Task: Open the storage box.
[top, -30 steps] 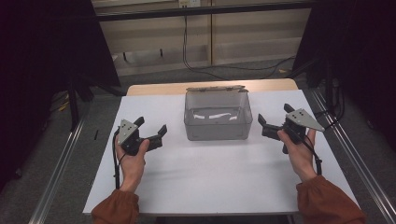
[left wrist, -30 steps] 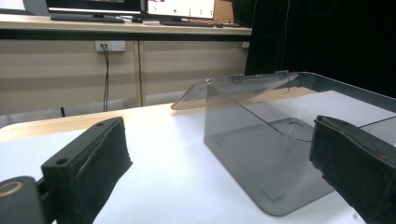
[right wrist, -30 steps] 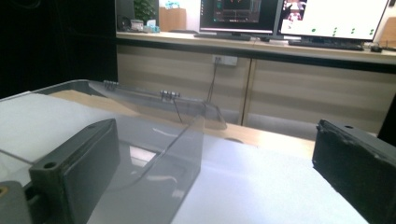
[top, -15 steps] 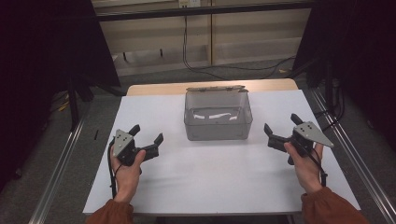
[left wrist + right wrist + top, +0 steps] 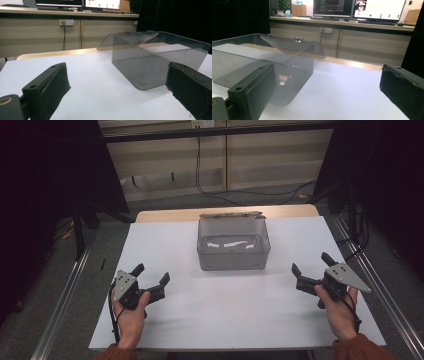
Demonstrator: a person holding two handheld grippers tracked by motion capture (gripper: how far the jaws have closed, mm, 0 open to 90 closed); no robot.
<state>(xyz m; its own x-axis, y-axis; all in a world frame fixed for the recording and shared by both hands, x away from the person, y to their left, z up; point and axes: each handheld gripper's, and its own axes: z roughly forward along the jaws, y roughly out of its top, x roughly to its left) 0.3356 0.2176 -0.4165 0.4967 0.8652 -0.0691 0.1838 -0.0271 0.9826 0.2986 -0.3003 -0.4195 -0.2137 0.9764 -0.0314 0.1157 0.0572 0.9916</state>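
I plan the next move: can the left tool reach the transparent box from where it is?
Probably yes: the left tool is open, and bare white table lies between it and the transparent box.

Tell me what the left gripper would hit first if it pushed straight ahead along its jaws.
Probably the clear plastic box. In the left gripper view, it stands ahead between the open jaws, toward the right one, with bare white table before it. The left gripper might only clip its near corner; depth is unclear.

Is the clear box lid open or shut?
Open. The clear box has its hinged lid swung back behind the far rim, leaving the top uncovered; the left gripper view shows the lid sloping away.
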